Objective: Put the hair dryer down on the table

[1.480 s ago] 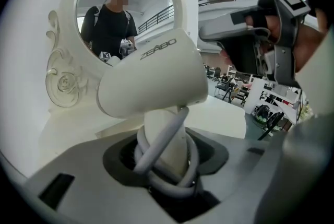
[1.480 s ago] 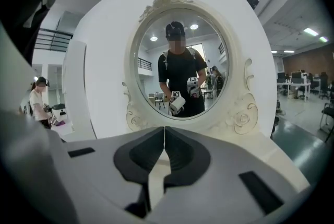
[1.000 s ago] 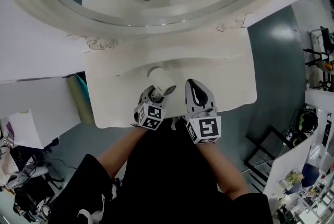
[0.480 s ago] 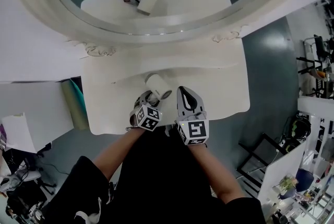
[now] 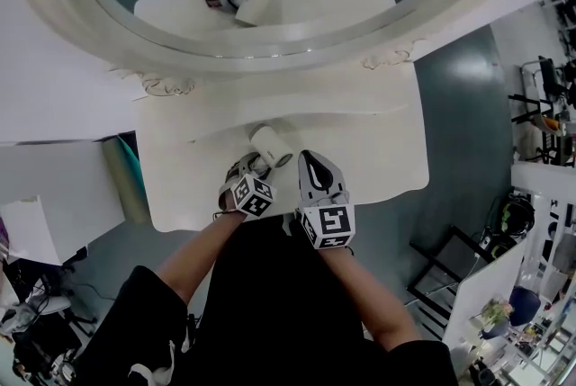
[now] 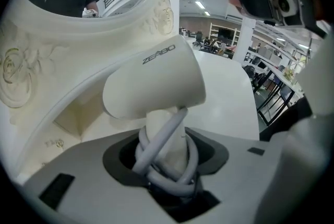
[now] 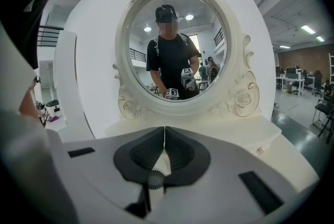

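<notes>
A white hair dryer [image 5: 271,144] with its grey cord [image 6: 163,147] wound round the handle stands in my left gripper [image 5: 251,169], which is shut on that handle; the barrel [image 6: 155,85] points away over the white dressing table [image 5: 371,137]. The dryer hangs over the table's near edge, and I cannot tell whether it touches the top. My right gripper [image 5: 312,163] sits just right of it, shut with nothing between its pads; in the right gripper view the gripper [image 7: 164,145] faces the round mirror [image 7: 174,40].
The ornate mirror frame [image 5: 225,62] rises at the table's back, with a raised shelf [image 5: 297,110] below it. A teal object [image 5: 117,180] and a white panel [image 5: 54,195] stand left of the table. Racks [image 5: 531,222] crowd the right side.
Both grippers have drifted a little left and toward the table's near edge. The left one still holds the hair dryer; the right one stays shut.
</notes>
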